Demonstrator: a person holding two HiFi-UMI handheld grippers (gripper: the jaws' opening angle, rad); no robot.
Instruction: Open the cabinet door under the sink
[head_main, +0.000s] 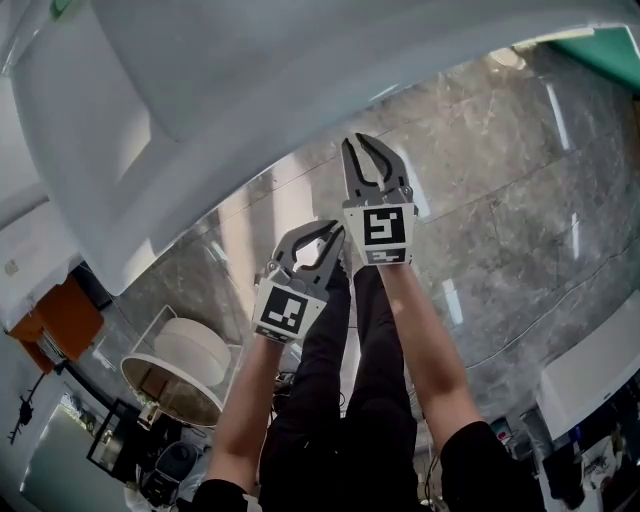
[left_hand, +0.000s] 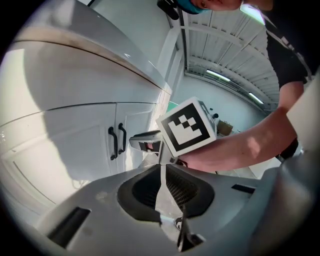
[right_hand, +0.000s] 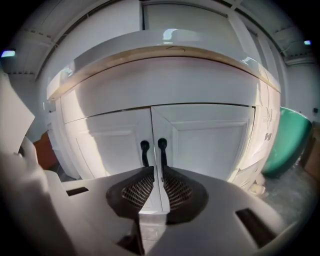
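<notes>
The white cabinet under the sink has two doors, a left door (right_hand: 107, 145) and a right door (right_hand: 212, 140), both closed. Two black handles (right_hand: 145, 152) (right_hand: 162, 150) stand side by side at the middle seam. My right gripper (right_hand: 158, 172) is shut on nothing and points straight at these handles from a short distance. My left gripper (left_hand: 162, 167) is also shut and empty, and it sees the same handles (left_hand: 117, 141) off to its left. In the head view both grippers, the left (head_main: 312, 243) and the right (head_main: 372, 162), hover over the floor below the white counter (head_main: 200, 110).
Grey marble floor (head_main: 500, 220) lies beneath. A green object (right_hand: 287, 137) stands to the cabinet's right, an orange one (head_main: 65, 322) to its left. A white round container in a wire frame (head_main: 190, 352) sits near my left arm, and a white unit (head_main: 595, 370) at the lower right.
</notes>
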